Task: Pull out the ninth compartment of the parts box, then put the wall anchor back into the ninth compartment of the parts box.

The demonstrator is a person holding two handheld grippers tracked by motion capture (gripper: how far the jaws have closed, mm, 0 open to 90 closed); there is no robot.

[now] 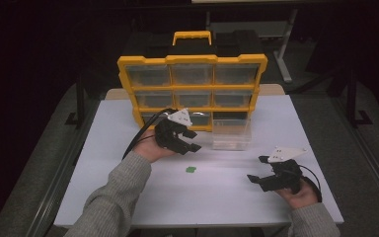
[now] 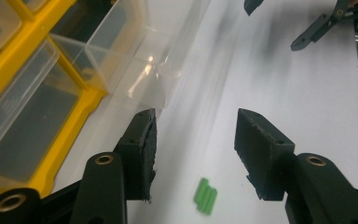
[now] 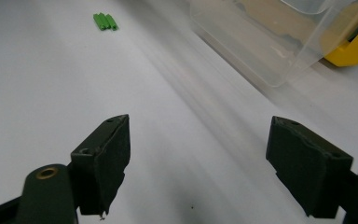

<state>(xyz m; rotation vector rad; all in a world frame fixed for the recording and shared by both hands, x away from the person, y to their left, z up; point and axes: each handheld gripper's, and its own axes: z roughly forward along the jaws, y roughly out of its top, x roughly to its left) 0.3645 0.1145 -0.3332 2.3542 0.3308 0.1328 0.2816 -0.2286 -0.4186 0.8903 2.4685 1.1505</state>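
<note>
- Left gripper point(image 1: 191, 140) hovers just in front of the yellow-framed organiser with clear plastic drawers point(image 1: 192, 90); jaws parted, nothing between them.
- Right gripper point(image 1: 257, 169) hangs over the right part of the white table point(image 1: 108, 148), jaws wide apart, empty.
- The small green ribbed plastic piece point(image 1: 191, 170) lies flat on the table, between the two grippers, touching neither.
- In the left gripper view we see the green piece point(image 2: 205, 196) low between the jaws, on the table below them.
- In the right gripper view it point(image 3: 105, 21) sits well ahead, far from the jaws.
- The clear plastic drawer pulled out of the organiser point(image 1: 232, 134) stands on the table, just right of the left gripper; looks empty to us.
- Step, as we judge: the approach to pick up the green piece, likely with the left gripper, for the open drawer.
- Next move calls for lowering the left jaws astride the piece and closing gently; it is small and flat, so it may slip.
</note>
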